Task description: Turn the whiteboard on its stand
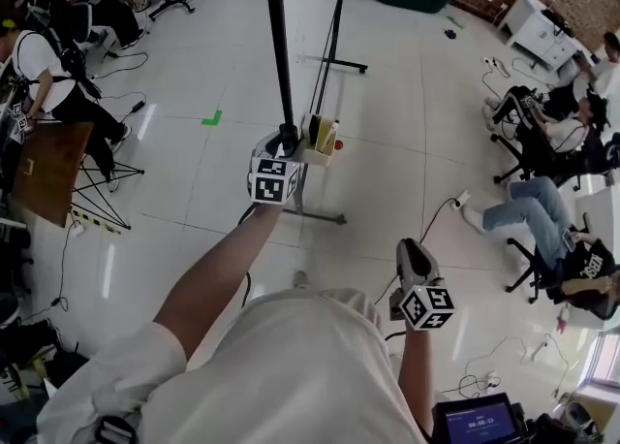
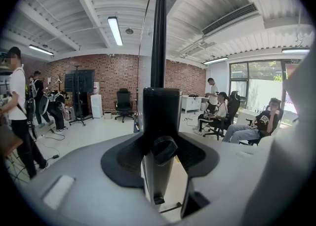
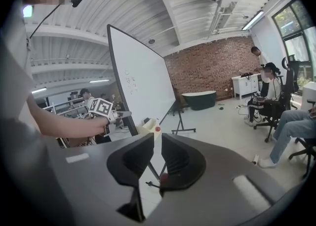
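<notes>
The left gripper (image 2: 160,121) pinches the black-framed white whiteboard (image 2: 159,32) by its edge; the right gripper (image 3: 154,146) hangs slightly parted and empty. Pushing single-handed risks the pads slipping off the frame.

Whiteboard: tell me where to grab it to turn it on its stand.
Grip the whiteboard by its black side frame, edge-on. That upright bar is slim enough for the jaws and far from the board's middle, so likely gives leverage. The left gripper clamps it there.
</notes>
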